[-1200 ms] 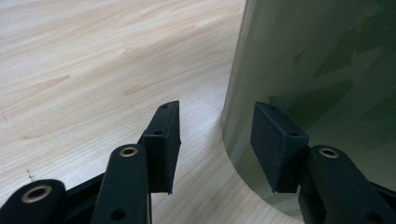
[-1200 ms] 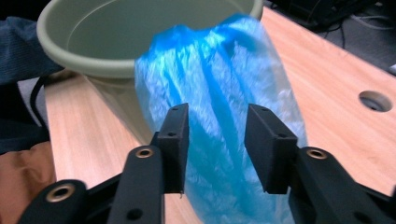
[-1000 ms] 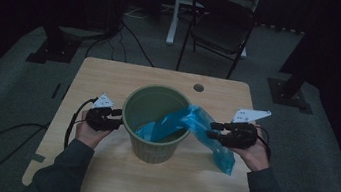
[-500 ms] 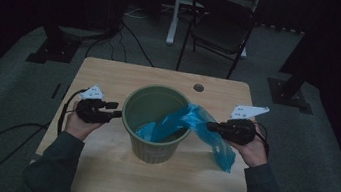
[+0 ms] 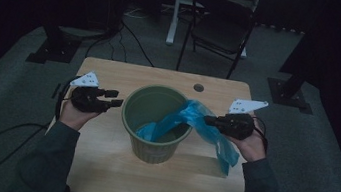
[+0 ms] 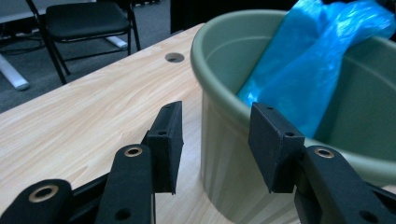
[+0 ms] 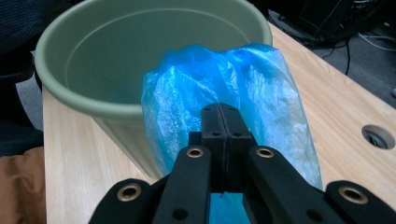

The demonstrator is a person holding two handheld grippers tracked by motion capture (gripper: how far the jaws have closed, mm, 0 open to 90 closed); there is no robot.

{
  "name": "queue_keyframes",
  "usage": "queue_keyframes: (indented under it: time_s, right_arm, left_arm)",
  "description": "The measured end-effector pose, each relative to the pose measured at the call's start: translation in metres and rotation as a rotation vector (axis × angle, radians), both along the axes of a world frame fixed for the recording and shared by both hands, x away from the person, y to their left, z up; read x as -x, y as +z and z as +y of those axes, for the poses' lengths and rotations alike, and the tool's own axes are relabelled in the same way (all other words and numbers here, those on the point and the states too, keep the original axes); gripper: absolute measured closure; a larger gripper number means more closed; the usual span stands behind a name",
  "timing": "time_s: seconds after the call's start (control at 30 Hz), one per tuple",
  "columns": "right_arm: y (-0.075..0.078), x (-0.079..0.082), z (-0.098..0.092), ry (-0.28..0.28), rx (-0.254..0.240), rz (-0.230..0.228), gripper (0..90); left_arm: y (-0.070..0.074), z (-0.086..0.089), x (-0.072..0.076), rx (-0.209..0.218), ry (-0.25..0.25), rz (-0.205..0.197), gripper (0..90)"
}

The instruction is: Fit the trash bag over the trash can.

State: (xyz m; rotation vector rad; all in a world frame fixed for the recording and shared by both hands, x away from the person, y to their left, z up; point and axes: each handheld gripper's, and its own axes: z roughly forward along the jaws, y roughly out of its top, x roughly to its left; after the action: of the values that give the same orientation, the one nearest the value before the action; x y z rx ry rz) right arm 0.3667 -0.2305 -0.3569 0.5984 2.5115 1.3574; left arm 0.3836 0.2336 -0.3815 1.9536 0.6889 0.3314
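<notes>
Right tongs [image 5: 211, 121] clamped on the blue plastic bag [image 5: 190, 121] at the green bin's [image 5: 151, 144] right rim; the bag's long axis runs from inside the bin, over the rim, down toward the tabletop [image 5: 113, 168]. Left tongs [image 5: 113, 98] open, empty, just beside the bin's left wall, apart from it. The bag's free part lies across the bin from the left tongs, so the right hand is nearer. Chair [image 5: 221, 27] far behind.
</notes>
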Motion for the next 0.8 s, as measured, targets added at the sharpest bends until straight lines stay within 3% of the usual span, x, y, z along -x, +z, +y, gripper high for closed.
queue_keyframes:
  time_s: [0.2, 0.47, 0.63, 0.73, 0.8]
  right_arm:
    - [0.008, -0.004, 0.012, 0.015, 0.019, -0.017, 90.0]
    - [0.011, -0.009, 0.024, 0.031, 0.021, -0.026, 90.0]
    - [0.014, -0.013, 0.033, 0.044, 0.022, -0.028, 90.0]
    - [0.016, -0.016, 0.043, 0.059, 0.025, -0.035, 90.0]
    - [0.016, -0.017, 0.045, 0.062, 0.025, -0.038, 90.0]
  left_arm:
    - [0.012, -0.013, 0.001, -0.02, -0.035, -0.018, 55.5]
    - [0.024, -0.028, -0.002, -0.031, -0.098, -0.006, 55.5]
    - [0.029, -0.045, -0.003, -0.066, -0.13, 0.005, 54.6]
    - [0.037, -0.063, -0.005, -0.106, -0.163, -0.002, 53.9]
    - [0.037, -0.063, -0.005, -0.106, -0.163, -0.002, 53.5]
